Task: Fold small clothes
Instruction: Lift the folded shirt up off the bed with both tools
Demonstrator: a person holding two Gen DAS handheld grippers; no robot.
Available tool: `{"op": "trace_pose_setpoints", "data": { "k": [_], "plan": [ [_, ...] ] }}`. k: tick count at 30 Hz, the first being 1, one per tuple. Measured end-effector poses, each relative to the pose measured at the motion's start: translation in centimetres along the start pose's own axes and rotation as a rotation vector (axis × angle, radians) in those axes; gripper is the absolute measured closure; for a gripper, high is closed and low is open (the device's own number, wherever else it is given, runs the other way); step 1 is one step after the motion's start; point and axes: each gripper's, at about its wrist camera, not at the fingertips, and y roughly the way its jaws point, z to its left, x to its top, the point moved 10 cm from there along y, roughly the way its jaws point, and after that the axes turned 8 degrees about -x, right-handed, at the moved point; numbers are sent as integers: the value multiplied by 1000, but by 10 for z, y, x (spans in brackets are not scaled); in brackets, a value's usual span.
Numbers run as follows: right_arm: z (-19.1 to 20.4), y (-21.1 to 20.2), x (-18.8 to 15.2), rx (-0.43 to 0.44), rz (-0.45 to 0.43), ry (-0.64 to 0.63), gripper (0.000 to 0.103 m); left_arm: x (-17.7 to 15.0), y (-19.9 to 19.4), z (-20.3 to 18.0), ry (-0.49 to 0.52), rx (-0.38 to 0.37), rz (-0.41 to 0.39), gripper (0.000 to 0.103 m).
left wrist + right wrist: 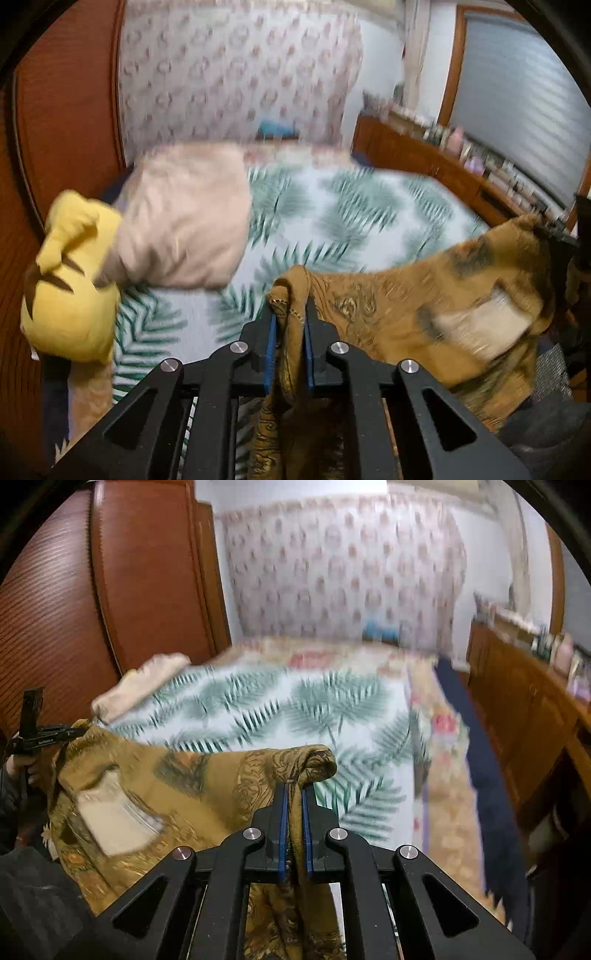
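A mustard-brown patterned garment (424, 306) with a pale label hangs stretched between both grippers above the bed. My left gripper (290, 317) is shut on one bunched corner of it; the cloth pokes up between the blue pads and trails down under the jaws. In the right wrist view my right gripper (294, 794) is shut on the other corner of the garment (177, 786), which sags away to the left. The left gripper (40, 734) shows at that far left end, held by a hand. The right gripper (561, 229) appears dimly at the right edge of the left wrist view.
The bed has a white sheet with green leaf print (295, 705). A beige pillow (184, 218) and a yellow plush toy (70, 302) lie at its left. A brown headboard (147, 572) stands left; a wooden counter (535, 701) with small items runs along the right.
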Motion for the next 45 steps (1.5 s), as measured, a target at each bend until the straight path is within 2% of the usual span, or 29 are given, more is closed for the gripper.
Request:
{"op": "trace_pose_setpoints", "data": {
  "k": [5,7,11,20,27,33,36,39,41,45],
  "plan": [
    [6,-49,29,-14,-103,-5,97,43,-56,-34,50,-34,-144,90],
    [9,-67,40,-9,-139,-7,97,57,-72,-47,73,-65,-181,90],
    [12,-101,57,17,-230,11,97,75,-97,-58,104,-64,-249,90],
    [11,-144,78,-14,-335,9,97,125,-147,-59,126,-24,-397,90],
    [32,-172,92,-24,-426,-15,97,168,-190,-62,175,20,-503,90],
    [43,-176,113,-47,-477,-49,97,205,-213,-47,191,76,-577,90],
    [41,-170,120,-67,-494,-64,97,222,-208,-30,184,110,-582,90],
    [35,-145,126,-101,-482,-79,97,234,-182,-8,172,157,-550,90],
    [30,-115,134,-107,-455,-84,97,236,-154,10,157,176,-511,90],
    [16,-27,132,-123,-355,-84,97,227,-76,48,127,207,-395,90]
  ]
}}
